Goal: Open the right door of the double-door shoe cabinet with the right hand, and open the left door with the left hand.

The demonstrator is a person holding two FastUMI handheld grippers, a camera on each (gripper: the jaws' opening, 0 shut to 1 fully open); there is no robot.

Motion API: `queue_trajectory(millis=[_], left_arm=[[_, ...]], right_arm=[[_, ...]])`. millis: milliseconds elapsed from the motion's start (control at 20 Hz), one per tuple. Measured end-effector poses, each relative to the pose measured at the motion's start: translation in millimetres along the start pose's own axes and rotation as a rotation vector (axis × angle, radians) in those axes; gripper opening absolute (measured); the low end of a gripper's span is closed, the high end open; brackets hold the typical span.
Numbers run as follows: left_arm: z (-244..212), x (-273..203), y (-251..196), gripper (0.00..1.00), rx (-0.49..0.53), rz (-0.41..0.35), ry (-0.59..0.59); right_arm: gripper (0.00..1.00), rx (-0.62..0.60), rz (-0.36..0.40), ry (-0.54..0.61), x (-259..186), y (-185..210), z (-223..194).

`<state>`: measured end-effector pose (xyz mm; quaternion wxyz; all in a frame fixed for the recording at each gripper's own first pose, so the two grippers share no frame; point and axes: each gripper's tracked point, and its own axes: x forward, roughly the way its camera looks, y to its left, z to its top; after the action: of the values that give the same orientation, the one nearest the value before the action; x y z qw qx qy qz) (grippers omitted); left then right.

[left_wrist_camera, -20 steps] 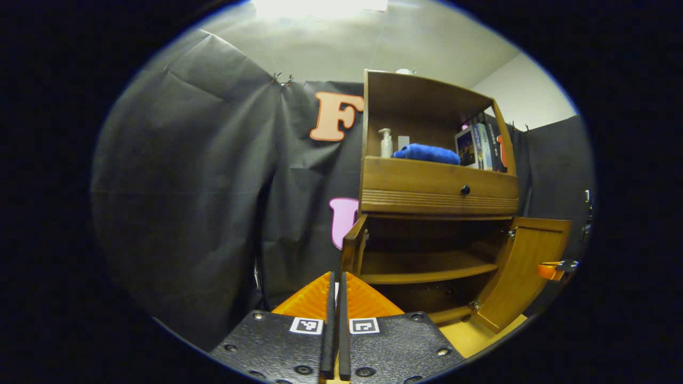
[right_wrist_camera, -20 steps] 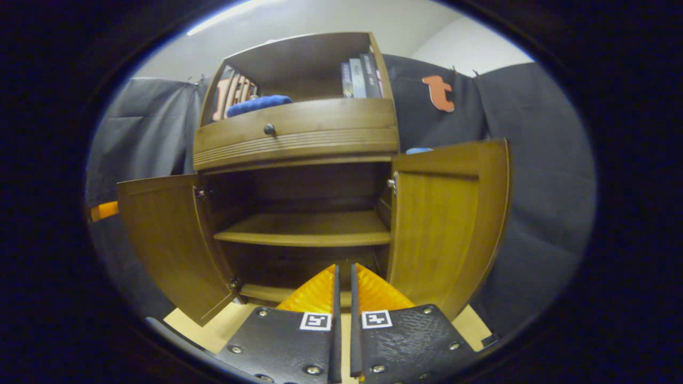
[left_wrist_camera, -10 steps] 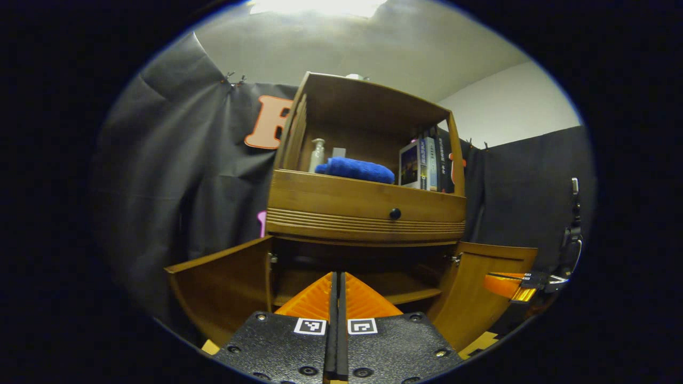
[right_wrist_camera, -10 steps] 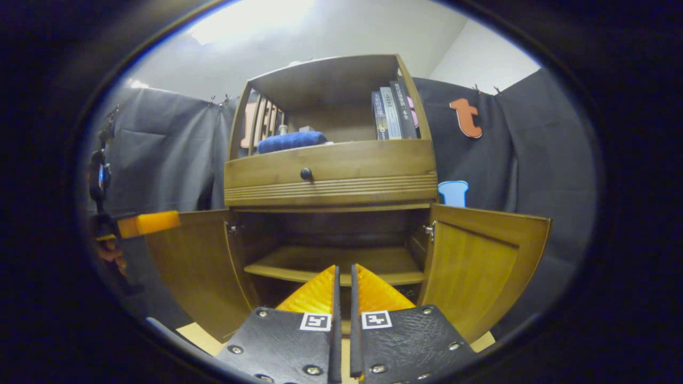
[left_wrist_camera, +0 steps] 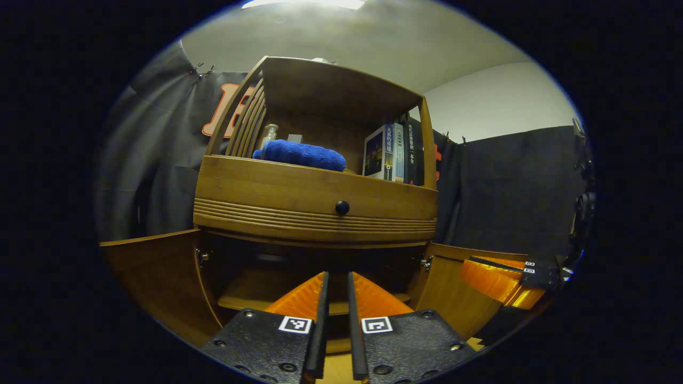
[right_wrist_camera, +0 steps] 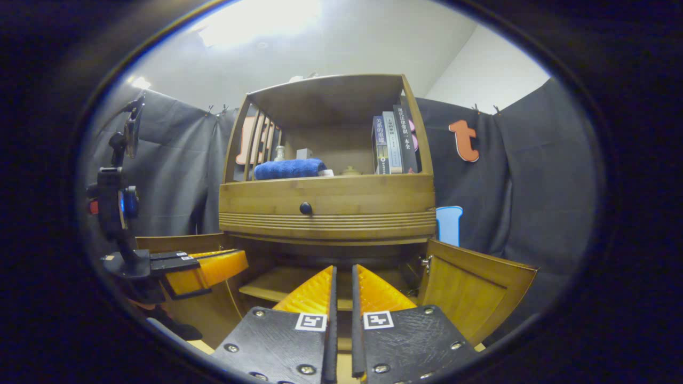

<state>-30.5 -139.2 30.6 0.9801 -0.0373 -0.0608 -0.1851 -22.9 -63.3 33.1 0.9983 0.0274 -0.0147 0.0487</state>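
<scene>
The wooden shoe cabinet (left_wrist_camera: 315, 208) (right_wrist_camera: 325, 205) stands in front of me with both lower doors swung open. Its left door (left_wrist_camera: 155, 277) (right_wrist_camera: 213, 312) and right door (left_wrist_camera: 451, 301) (right_wrist_camera: 475, 293) stick out toward me, baring a dark inside with one shelf (right_wrist_camera: 267, 285). My left gripper (left_wrist_camera: 337, 274) points at the opening, fingers a little apart, holding nothing. My right gripper (right_wrist_camera: 342, 268) also faces the opening, fingers close together and empty. The right gripper (left_wrist_camera: 501, 277) appears by the right door, the left gripper (right_wrist_camera: 205, 266) by the left door. Neither touches a door.
Above the doors is a drawer with a black knob (left_wrist_camera: 342, 207) (right_wrist_camera: 306, 208). The open top shelf holds a rolled blue towel (left_wrist_camera: 299, 154) (right_wrist_camera: 288, 168), books (left_wrist_camera: 395, 154) (right_wrist_camera: 392, 144) and a pump bottle (left_wrist_camera: 268, 133). Black cloth walls surround the cabinet.
The left gripper view swung right, from the cabinet's left side to its front. My left fingers went from pressed together to slightly parted. Both grippers now face the open cabinet, nearer each other.
</scene>
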Motion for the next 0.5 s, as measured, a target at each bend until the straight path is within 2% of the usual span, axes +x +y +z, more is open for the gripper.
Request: queue_trajectory(millis=[50, 100, 150, 200, 300, 350, 500], left_arm=[[-2, 1, -4, 0.27, -0.003, -0.007, 0.004], [-2, 2, -5, 0.26, -0.007, -0.006, 0.006], [-3, 4, -6, 0.36, -0.010, -0.001, 0.007], [-3, 5, -5, 0.51, -0.010, 0.011, 0.004], [-4, 4, -3, 0.91, -0.002, 0.032, 0.004], [-3, 6, -3, 0.99, 0.001, 0.043, -0.001], [0, 7, 0, 0.92, -0.003, 0.049, -0.019]], right_arm=[[0.15, -0.008, -0.007, -0.011, 1, -1, 3], [0.23, -0.016, -0.008, -0.020, 2, -1, 5], [0.24, -0.018, -0.005, -0.024, 0, 1, 7], [0.42, -0.020, 0.003, -0.024, 0, 3, 8], [0.78, -0.019, 0.027, -0.017, 3, 9, 6], [0.96, -0.011, 0.028, -0.023, 2, 9, 8], [0.99, 0.007, 0.012, -0.031, 4, 7, 10]])
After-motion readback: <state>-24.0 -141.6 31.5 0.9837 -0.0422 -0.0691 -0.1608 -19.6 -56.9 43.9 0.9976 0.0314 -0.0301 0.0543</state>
